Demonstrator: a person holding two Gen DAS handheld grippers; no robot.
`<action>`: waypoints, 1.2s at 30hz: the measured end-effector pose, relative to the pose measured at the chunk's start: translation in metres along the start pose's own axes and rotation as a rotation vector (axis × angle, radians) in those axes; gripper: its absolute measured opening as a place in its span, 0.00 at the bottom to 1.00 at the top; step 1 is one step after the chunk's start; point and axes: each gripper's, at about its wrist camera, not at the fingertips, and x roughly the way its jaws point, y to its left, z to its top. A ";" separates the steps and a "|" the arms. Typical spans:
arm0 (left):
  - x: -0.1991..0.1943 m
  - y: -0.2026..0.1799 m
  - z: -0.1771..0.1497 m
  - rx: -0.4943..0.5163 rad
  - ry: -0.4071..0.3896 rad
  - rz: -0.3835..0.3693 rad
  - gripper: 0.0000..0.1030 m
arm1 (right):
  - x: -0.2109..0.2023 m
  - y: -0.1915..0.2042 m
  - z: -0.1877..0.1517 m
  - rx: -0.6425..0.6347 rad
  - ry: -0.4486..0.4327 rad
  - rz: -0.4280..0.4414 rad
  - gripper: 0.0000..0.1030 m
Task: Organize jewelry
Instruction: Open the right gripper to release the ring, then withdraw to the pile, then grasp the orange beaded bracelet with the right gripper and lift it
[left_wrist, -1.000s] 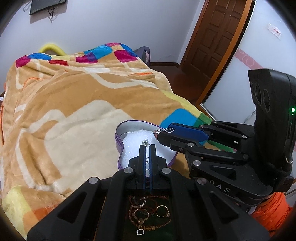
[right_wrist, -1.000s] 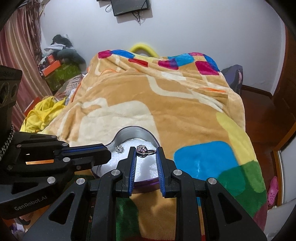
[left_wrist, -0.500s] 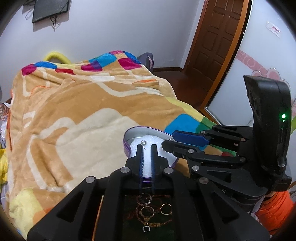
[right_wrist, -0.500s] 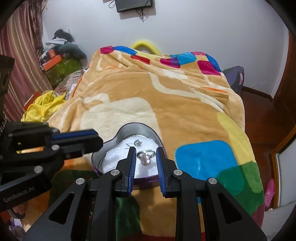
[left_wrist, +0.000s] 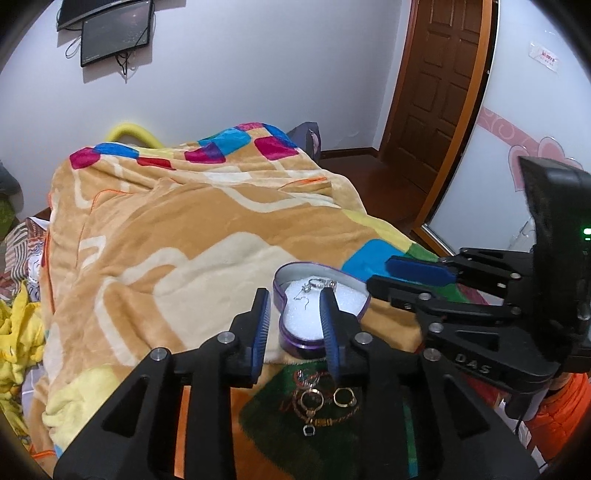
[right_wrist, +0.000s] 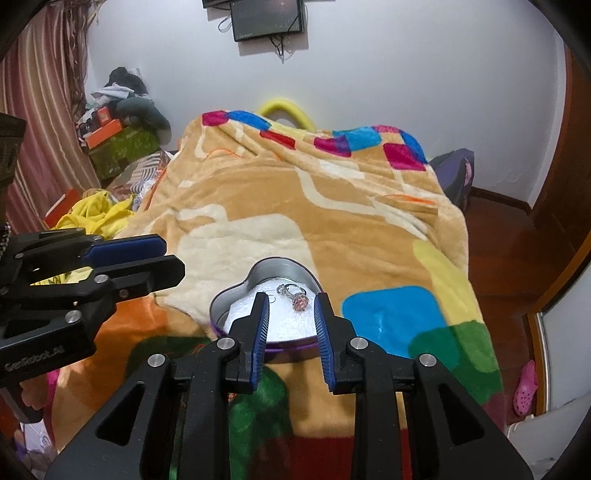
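A purple heart-shaped tin (left_wrist: 295, 341) with white foam inside lies on the blanket; it also shows in the right wrist view (right_wrist: 236, 293). A silver earring (left_wrist: 306, 295) and a ring with a pink stone (right_wrist: 298, 302) lie on the foam. My left gripper (left_wrist: 295, 299) is open and empty, raised above the tin's near edge. My right gripper (right_wrist: 291, 302) is open and empty just behind the tin. Several gold rings and a chain (left_wrist: 317, 400) lie on the dark green patch below the left gripper.
An orange patterned blanket (right_wrist: 295, 206) covers the bed. Yellow cloth (right_wrist: 92, 214) and boxes (right_wrist: 110, 144) lie at the left. A wooden door (left_wrist: 439, 81) stands at the right, and a pink shoe (right_wrist: 526, 387) lies on the floor.
Both grippers have opened and drawn back. The earring left the left gripper and the pink-stone ring left the right gripper; both now lie on the foam in the tin.
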 end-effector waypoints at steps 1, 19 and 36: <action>-0.002 0.000 -0.002 -0.001 0.005 0.002 0.26 | -0.004 0.002 -0.002 0.000 -0.007 -0.002 0.26; 0.015 0.008 -0.064 0.008 0.181 0.006 0.27 | 0.000 0.017 -0.040 0.043 0.075 0.016 0.27; 0.032 0.015 -0.078 -0.059 0.209 -0.022 0.27 | 0.033 0.022 -0.064 0.082 0.139 0.117 0.17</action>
